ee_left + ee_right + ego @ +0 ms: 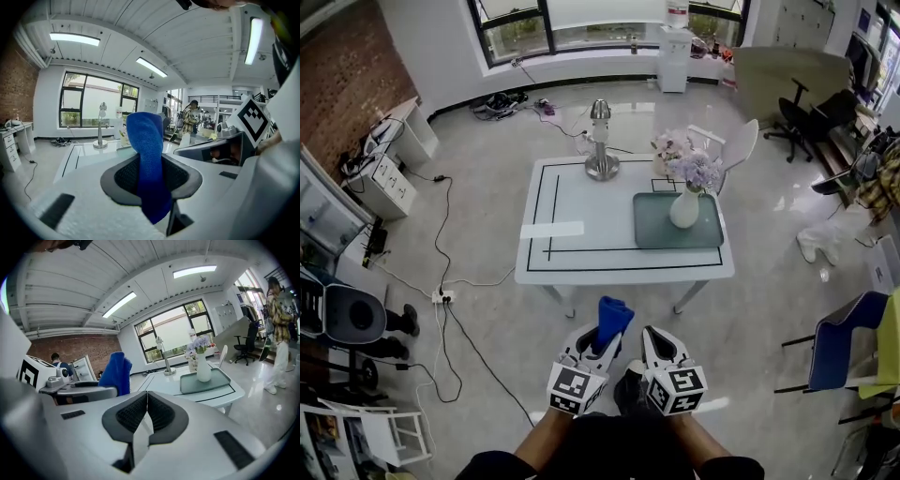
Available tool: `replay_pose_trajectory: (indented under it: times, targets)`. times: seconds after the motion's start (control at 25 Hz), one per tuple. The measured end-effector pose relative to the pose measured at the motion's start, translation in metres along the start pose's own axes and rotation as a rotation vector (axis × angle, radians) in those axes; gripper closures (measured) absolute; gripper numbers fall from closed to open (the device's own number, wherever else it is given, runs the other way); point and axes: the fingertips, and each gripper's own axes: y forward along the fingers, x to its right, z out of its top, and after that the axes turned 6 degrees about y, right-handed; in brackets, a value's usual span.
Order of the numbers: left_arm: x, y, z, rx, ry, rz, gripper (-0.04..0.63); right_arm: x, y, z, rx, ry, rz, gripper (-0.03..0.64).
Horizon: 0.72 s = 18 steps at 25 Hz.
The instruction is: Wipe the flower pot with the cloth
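A white flower pot (684,209) with pale purple flowers stands on a grey-green tray (652,230) at the right of the white table (581,253); it also shows in the right gripper view as the pot (203,370). My left gripper (602,339) is shut on a blue cloth (612,319), which sticks up between its jaws as the cloth (147,159). My right gripper (651,339) is shut with nothing in it. Both grippers are held close to my body, well short of the table's near edge.
A silver lamp-like stand (601,141) sits at the table's far edge. A white chair (733,145) is behind the table, a blue chair (844,347) at my right. Cables (441,272) run over the floor at left. A person (277,333) stands far right.
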Motion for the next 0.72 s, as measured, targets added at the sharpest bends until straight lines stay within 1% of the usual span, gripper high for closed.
replay_pose_trajectory:
  times: [0.16, 0.28, 0.52, 0.72]
  targets:
    - [-0.015, 0.047, 0.016, -0.011, -0.013, 0.007, 0.474, 0.038, 0.03, 0.033, 0.001, 0.012, 0.007, 0.607]
    - [-0.022, 0.08, 0.021, -0.025, -0.015, -0.007, 0.474, 0.064, 0.044, 0.053, 0.012, 0.022, -0.009, 0.607]
    - [-0.041, 0.147, 0.023, -0.042, -0.016, -0.057, 0.474, 0.116, 0.068, 0.08, 0.034, 0.052, -0.077, 0.607]
    - [-0.074, 0.21, 0.027, -0.046, -0.007, -0.099, 0.474, 0.152, 0.101, 0.105, 0.045, 0.056, -0.142, 0.607]
